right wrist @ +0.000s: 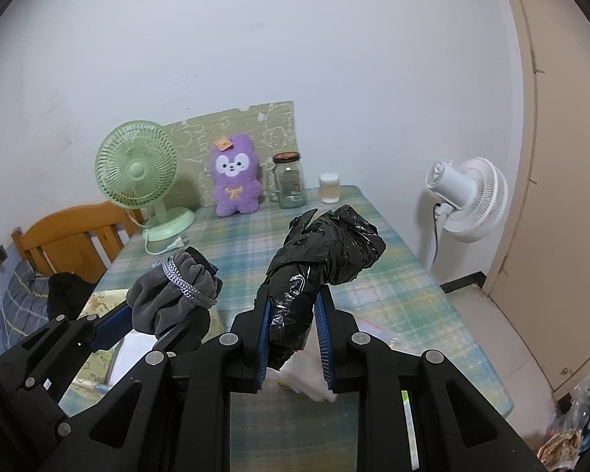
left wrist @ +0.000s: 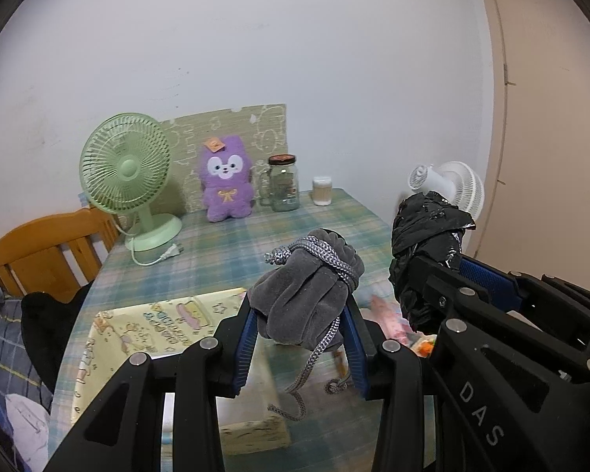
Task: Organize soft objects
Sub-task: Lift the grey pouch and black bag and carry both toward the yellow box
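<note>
Two soft bundles held up over the table — one in each gripper.

The left gripper (left wrist: 301,310) is clamped on a grey drawstring pouch (left wrist: 308,299), its cord (left wrist: 314,358) dangling above a yellow box (left wrist: 137,338). The right gripper (right wrist: 293,318) is clamped on a crumpled black plastic bag (right wrist: 326,251) — both lifted clear of the checked tablecloth (right wrist: 373,283), side by side.

Matt grey velvety cloth pouch (left wrist: 308,299) bound with woven cord (left wrist: 326,261), glossy crinkled black plastic bag (right wrist: 318,271), fuzzy purple plush toy (left wrist: 227,181), clear glass jar (left wrist: 283,183), smooth green plastic fan (left wrist: 128,173), checked cloth tabletop (left wrist: 224,244), varnished wooden chair (left wrist: 51,251)
</note>
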A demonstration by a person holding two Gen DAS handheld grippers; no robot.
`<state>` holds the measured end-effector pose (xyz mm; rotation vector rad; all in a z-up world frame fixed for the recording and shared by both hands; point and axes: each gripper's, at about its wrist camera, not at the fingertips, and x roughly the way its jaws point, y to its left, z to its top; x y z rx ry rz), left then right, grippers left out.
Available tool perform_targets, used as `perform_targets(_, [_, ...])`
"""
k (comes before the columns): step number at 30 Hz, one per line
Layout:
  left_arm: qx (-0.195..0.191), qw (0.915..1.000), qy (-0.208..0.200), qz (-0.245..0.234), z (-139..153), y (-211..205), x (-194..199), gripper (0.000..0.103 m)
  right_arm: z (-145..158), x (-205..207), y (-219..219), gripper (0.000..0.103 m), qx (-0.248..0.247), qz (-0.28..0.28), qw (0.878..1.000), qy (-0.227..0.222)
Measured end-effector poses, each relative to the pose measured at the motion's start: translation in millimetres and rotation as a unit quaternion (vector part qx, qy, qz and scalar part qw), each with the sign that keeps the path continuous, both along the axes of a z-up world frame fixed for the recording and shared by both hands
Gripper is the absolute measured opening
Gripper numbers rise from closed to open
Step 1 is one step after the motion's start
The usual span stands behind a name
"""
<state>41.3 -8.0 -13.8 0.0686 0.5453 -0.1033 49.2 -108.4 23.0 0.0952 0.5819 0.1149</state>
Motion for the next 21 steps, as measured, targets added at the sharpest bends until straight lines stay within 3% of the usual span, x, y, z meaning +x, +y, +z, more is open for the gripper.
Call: perform_targets(21, [-0.002,0.9984,0.027,0.049,-22.8,81.0,11.3,0.041,-17.2,16.6,84.6,0.024,-0.007,0.065,0.998,0.016])
